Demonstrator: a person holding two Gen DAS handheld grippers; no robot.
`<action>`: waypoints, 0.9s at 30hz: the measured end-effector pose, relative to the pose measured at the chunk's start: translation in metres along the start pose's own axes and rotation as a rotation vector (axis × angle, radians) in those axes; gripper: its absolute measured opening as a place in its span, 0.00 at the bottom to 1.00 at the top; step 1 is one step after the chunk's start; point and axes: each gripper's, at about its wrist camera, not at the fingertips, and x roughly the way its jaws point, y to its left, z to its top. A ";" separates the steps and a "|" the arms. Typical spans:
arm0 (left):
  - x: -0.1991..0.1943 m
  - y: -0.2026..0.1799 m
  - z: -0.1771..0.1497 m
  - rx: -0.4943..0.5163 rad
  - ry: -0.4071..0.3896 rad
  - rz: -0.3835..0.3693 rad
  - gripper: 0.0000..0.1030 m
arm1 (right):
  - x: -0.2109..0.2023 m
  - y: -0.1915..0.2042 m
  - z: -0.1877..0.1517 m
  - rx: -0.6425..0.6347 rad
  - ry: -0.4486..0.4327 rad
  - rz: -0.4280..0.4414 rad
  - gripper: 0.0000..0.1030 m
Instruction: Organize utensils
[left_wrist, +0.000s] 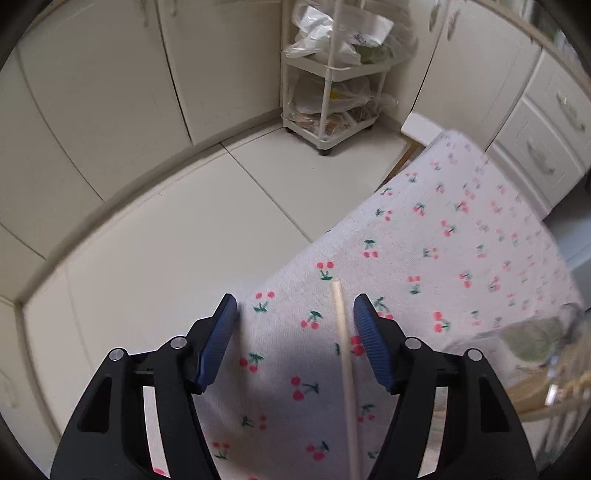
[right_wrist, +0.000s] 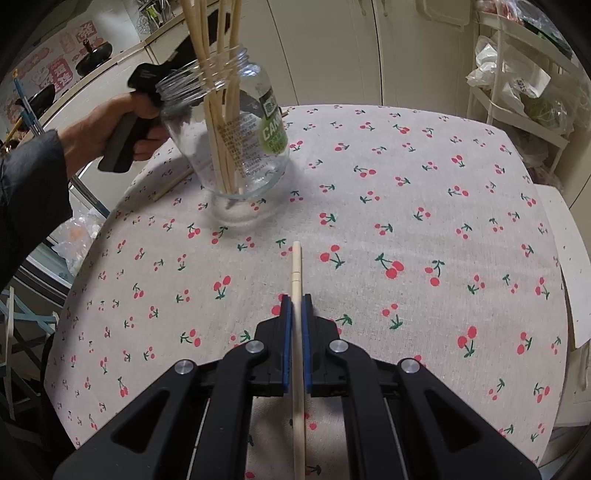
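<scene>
My right gripper (right_wrist: 295, 301) is shut on a pale wooden chopstick (right_wrist: 296, 269), held just above the cherry-print tablecloth (right_wrist: 406, 221). A clear glass jar (right_wrist: 236, 147) with a green label stands at the far left of the table and holds several chopsticks (right_wrist: 221, 92) upright. My left gripper (left_wrist: 295, 310) is open over the table's left edge. A loose chopstick (left_wrist: 343, 350) lies on the cloth between its fingers, untouched; it also shows beside the jar in the right wrist view (right_wrist: 173, 184). The left gripper's handle (right_wrist: 129, 122) shows behind the jar.
A white tiered rack (left_wrist: 328, 74) with plastic bags stands in the corner beyond the table; it also shows at the right (right_wrist: 517, 74). White cabinets (left_wrist: 110, 92) line the walls. The tiled floor (left_wrist: 166, 221) lies left of the table edge.
</scene>
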 end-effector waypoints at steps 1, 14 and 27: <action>0.001 -0.004 0.001 0.018 -0.001 0.018 0.61 | 0.000 0.001 -0.001 -0.002 0.000 -0.002 0.06; -0.018 -0.015 -0.029 0.008 0.018 0.123 0.07 | 0.000 0.002 -0.001 -0.003 -0.002 -0.005 0.06; -0.134 0.006 -0.108 -0.462 -0.305 0.020 0.04 | -0.003 0.002 -0.003 0.006 -0.002 -0.005 0.06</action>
